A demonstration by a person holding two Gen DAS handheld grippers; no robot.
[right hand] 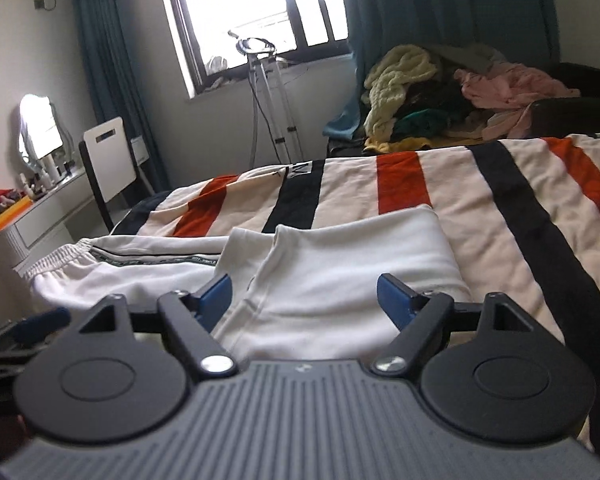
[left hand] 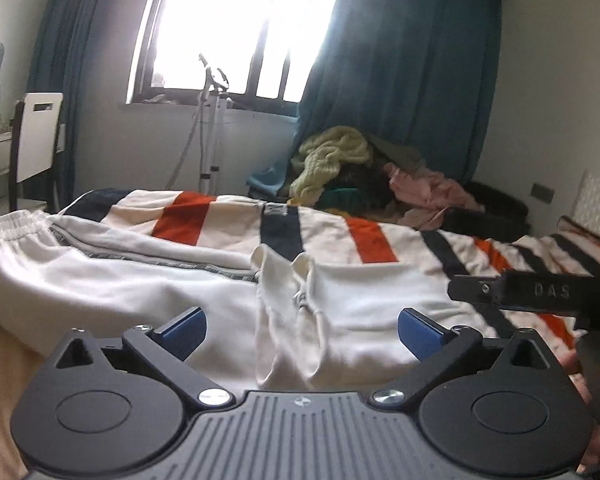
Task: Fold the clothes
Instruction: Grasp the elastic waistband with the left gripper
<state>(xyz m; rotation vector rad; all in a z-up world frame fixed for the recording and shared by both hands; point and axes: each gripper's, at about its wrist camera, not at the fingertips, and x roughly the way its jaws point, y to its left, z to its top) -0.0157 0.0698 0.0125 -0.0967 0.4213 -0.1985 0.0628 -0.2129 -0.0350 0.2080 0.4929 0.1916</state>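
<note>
White trousers (left hand: 120, 280) with a dark side tape lie across the striped bedspread (left hand: 372, 240). Their gathered elastic end (left hand: 12, 220) points left, and a knotted drawstring (left hand: 304, 300) shows at a fold in the middle. My left gripper (left hand: 302, 330) hovers over that fold, jaws wide open, with nothing between the blue pads (left hand: 184, 328). In the right wrist view, my right gripper (right hand: 304, 300) is open above the folded-over white section (right hand: 340, 264), its pads clear of the cloth. The elastic end (right hand: 68, 254) lies at the left.
A pile of unfolded clothes (right hand: 420, 92) sits behind the bed under the teal curtain (left hand: 400, 80). A garment steamer stand (left hand: 214, 120) is below the window. A white chair (right hand: 108, 164) and a dresser with a mirror (right hand: 40, 128) are at the left.
</note>
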